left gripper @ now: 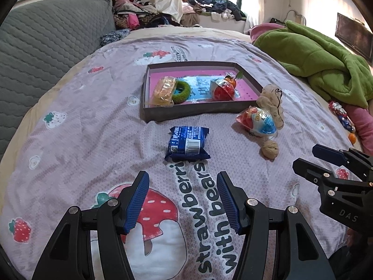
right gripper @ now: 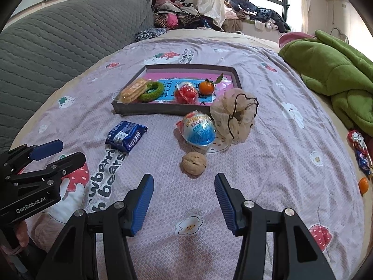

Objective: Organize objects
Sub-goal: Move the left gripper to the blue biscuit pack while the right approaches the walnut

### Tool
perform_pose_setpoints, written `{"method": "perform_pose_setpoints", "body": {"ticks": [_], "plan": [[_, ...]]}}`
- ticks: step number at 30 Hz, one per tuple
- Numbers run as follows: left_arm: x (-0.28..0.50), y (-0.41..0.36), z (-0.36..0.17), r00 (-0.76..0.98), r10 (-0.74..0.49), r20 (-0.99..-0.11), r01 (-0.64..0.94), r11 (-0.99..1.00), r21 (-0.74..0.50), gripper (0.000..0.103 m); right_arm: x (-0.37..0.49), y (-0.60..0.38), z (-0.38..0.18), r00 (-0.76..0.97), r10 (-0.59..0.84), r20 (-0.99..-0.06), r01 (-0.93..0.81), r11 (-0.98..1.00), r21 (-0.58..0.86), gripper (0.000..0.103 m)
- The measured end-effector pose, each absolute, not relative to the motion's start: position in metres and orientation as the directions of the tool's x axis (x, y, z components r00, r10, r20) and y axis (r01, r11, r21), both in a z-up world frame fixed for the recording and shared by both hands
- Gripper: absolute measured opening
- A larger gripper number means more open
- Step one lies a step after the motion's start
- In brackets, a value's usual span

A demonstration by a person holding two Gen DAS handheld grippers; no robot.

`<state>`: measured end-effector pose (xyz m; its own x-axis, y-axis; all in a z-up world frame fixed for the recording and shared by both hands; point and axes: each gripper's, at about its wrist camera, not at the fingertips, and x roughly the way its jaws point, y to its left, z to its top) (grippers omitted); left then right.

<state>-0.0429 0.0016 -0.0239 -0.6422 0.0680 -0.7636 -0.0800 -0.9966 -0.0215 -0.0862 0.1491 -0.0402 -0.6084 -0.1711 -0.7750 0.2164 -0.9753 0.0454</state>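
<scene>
Wrinkled tan walnut (right gripper: 194, 163), seam up

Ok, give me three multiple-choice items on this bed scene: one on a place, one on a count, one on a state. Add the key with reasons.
1. Where does the walnut lie?
A. in the tray
B. on the bedspread, outside the tray
C. on the green blanket

2. How many things lie in the tray?
A. two
B. four
C. six

3. How does the right gripper stand?
A. open, nothing between its fingers
B. shut on the walnut
C. shut on the blue packet

Key:
1 B, the walnut rests on the bedspread nearer the camera than the tray.
2 B, the tray holds a biscuit pack, a green ring, a red egg and an orange.
3 A, only bedspread shows in the gap; the blue packet lies untouched.
</scene>
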Motion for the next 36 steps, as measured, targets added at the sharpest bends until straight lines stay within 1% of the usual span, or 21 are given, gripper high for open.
{"method": "perform_pose_setpoints", "body": {"ticks": [11, 26, 36], "plan": [[-0.059, 0.003, -0.036, -0.626, 0.079, -0.776, -0.091, -0.995, -0.028, 0.062, -0.100, 0.152, -0.056, -0.589, -0.171, -0.790, 0.201, -0.978, 0.062, 0.054], [-0.099, 0.004, -0.048, -0.595, 0.110, -0.796, -0.094, -0.993, -0.067, 0.062, -0.121, 0.156, -0.072, -0.570, -0.172, -0.803, 0.181, -0.980, 0.081, 0.054], [-0.124, 0.006, -0.058, -0.575, 0.103, -0.812, -0.100, -0.993, -0.056, 0.062, -0.135, 0.158, -0.085, -0.556, -0.171, -0.813, 0.159, -0.982, 0.098, 0.054]]}}
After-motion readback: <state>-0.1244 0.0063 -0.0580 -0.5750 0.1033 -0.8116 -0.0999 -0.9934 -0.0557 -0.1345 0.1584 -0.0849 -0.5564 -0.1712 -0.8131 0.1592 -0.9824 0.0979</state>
